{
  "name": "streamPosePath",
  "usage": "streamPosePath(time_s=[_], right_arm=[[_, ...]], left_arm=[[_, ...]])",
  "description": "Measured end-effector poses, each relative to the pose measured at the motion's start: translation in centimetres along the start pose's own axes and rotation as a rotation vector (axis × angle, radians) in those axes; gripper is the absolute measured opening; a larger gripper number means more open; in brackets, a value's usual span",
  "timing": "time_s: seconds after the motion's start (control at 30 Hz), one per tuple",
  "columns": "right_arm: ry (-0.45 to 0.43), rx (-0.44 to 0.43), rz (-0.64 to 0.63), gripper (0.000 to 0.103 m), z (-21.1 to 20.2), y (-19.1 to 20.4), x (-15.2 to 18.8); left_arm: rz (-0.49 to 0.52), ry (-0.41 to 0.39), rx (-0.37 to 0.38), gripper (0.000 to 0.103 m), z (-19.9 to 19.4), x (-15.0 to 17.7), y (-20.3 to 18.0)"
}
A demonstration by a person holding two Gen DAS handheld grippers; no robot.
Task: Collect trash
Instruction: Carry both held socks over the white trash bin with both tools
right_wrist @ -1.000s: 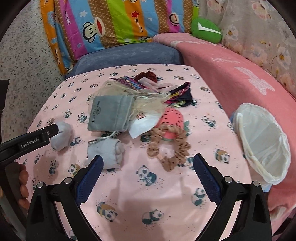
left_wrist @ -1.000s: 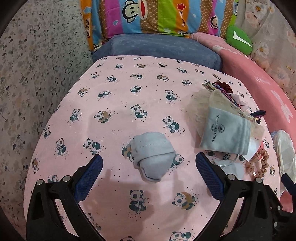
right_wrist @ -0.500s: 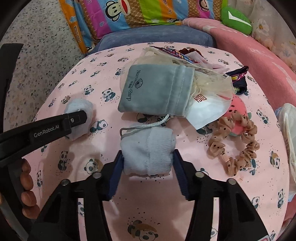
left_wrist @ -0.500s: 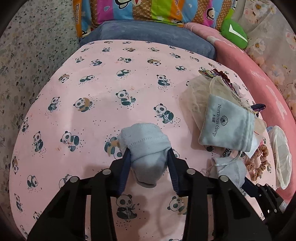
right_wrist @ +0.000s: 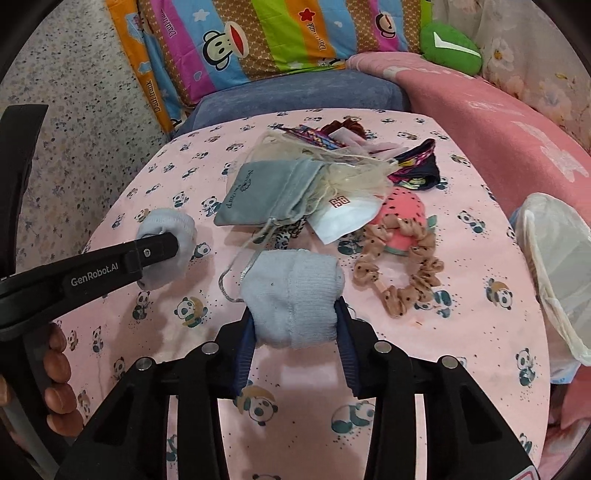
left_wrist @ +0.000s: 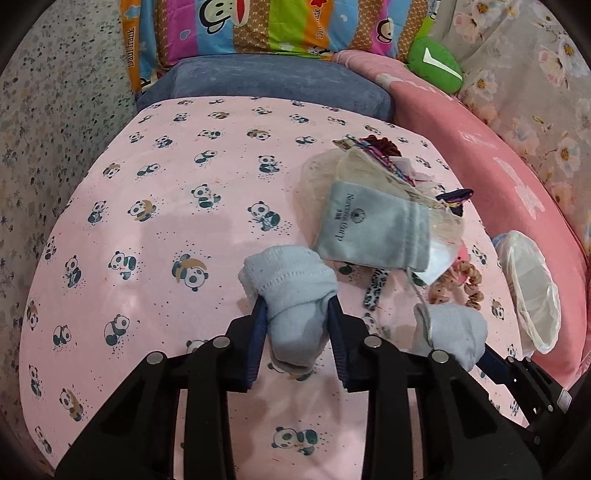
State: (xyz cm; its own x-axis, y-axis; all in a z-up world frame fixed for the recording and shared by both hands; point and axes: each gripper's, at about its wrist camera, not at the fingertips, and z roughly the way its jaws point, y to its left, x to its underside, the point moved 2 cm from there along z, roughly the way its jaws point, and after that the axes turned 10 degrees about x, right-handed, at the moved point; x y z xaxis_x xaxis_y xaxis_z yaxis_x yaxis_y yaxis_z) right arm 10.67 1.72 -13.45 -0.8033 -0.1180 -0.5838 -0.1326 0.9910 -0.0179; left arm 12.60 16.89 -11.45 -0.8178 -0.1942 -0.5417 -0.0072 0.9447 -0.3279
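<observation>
Pink panda-print cloth [left_wrist: 155, 236] covers the desk, which stands before a blue cushion [left_wrist: 266, 85] and a striped cartoon-monkey pillow [left_wrist: 258, 26], with a pink blanket [right_wrist: 498, 122] and a green plush [right_wrist: 448, 46] off to the right. At the centre of the left wrist view, the left gripper [left_wrist: 295, 328] has just been closing and its jaws now clamp a balled pale blue sock [left_wrist: 291, 291] between the blue pads, the bundle bulging out above and below them. Beside it, the right gripper [right_wrist: 295, 328] has likewise just been closing, and its jaws pinch a second rolled grey-blue sock [right_wrist: 293, 295] from both sides. In the right wrist view the left tool reaches in from the left edge, with a person's fingers [right_wrist: 55, 369] wrapped round its handle. Farther back on the cloth lies a loose heap: a grey drawstring pouch [right_wrist: 266, 192] with printed lettering, a sheer cream organza bag [right_wrist: 343, 170] partly over it, a white packet [right_wrist: 343, 218], a brown dotted scrunchie [right_wrist: 399, 269] resting against a pink watermelon-patterned piece [right_wrist: 404, 206], and dark multicoloured fabric [right_wrist: 417, 170] behind. A thin silver cord [right_wrist: 240, 269] trails from the pouch towards the right-hand sock. A small bin lined with a translucent white bag [right_wrist: 554, 266] stands at the desk's right edge, well apart from both socks.
</observation>
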Motion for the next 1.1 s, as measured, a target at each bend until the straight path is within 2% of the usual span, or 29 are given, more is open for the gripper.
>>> streamPosePath(time_s=[0.4,0.73,0.93,1.1], right_arm=[[-0.115,0.07,0.133,0.038,-6.1,-7.6,0.5],[-0.165,0.134,0.265,0.038,-8.5,-14.6,1.2],[-0.17,0.15,0.343,0.038,-9.0,-18.2,1.9],[-0.173,0.138,0.344,0.039,-8.9,-18.3,1.8]], left_arm=[[0.167,-0.007,0.084,0.03,-1.9,1.2,-9.7],[0.295,-0.005,0.153,0.031,-2.1,2.2,-17.3],[0.323,-0.005,0.168,0.031,-1.9,2.2,-19.2],[0.304,-0.008,0.155,0.031,-1.8,2.0,-18.8]])
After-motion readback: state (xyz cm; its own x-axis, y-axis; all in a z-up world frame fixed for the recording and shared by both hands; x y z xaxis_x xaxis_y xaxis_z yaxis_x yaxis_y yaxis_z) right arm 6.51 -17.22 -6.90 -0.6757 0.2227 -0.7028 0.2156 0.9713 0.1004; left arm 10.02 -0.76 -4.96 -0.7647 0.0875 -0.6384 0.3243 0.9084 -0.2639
